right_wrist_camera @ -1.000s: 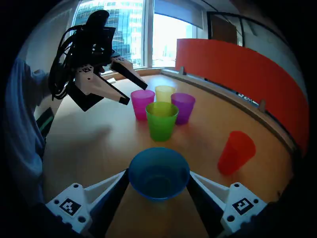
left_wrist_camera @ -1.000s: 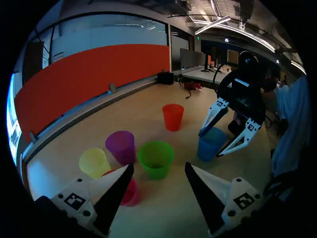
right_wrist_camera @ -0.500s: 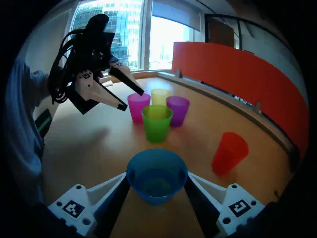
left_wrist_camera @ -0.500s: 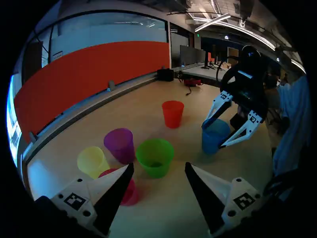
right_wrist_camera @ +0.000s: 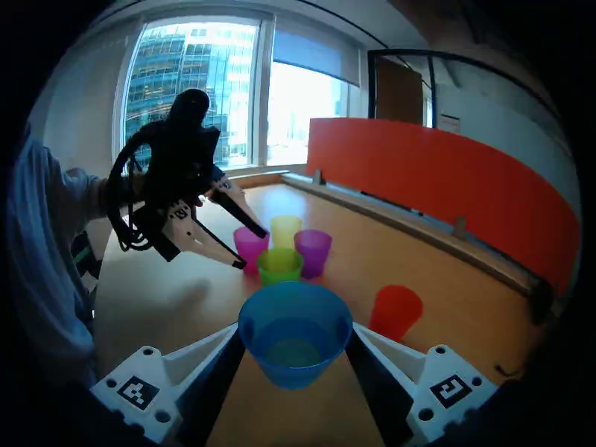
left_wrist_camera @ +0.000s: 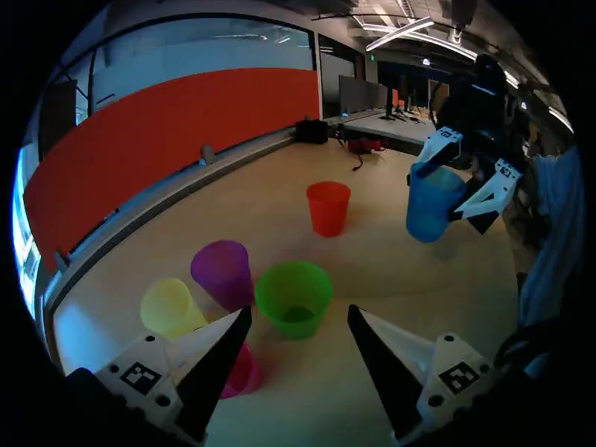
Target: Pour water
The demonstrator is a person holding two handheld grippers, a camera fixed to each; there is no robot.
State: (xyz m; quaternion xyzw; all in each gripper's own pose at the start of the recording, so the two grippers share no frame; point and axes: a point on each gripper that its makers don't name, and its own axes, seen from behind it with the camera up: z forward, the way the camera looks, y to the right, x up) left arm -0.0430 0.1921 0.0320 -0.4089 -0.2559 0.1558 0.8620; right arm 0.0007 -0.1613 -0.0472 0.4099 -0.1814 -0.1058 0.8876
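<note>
My right gripper [right_wrist_camera: 296, 331] is shut on a blue cup [right_wrist_camera: 294, 357] with some water in its bottom, and holds it upright above the wooden table [right_wrist_camera: 171, 298]. In the left gripper view the same blue cup [left_wrist_camera: 430, 208] hangs in the air at the right, between the right gripper's [left_wrist_camera: 433, 197] fingers. My left gripper [left_wrist_camera: 298, 350] is open and holds nothing. It hovers just before a green cup [left_wrist_camera: 294, 298] that has a little liquid in it. Beyond the blue cup I see the green cup [right_wrist_camera: 279, 264] and the left gripper [right_wrist_camera: 250, 249].
Around the green cup stand a purple cup [left_wrist_camera: 221, 270], a yellow cup [left_wrist_camera: 168, 307] and a pink cup [left_wrist_camera: 244, 371]. An orange cup [left_wrist_camera: 328, 208] stands apart, farther back. An orange partition [left_wrist_camera: 164, 141] runs along the table's far edge. A person's sleeve [right_wrist_camera: 45, 283] is at the left.
The right gripper has lifted the blue cup off the table and carried it higher. The left gripper has barely moved.
</note>
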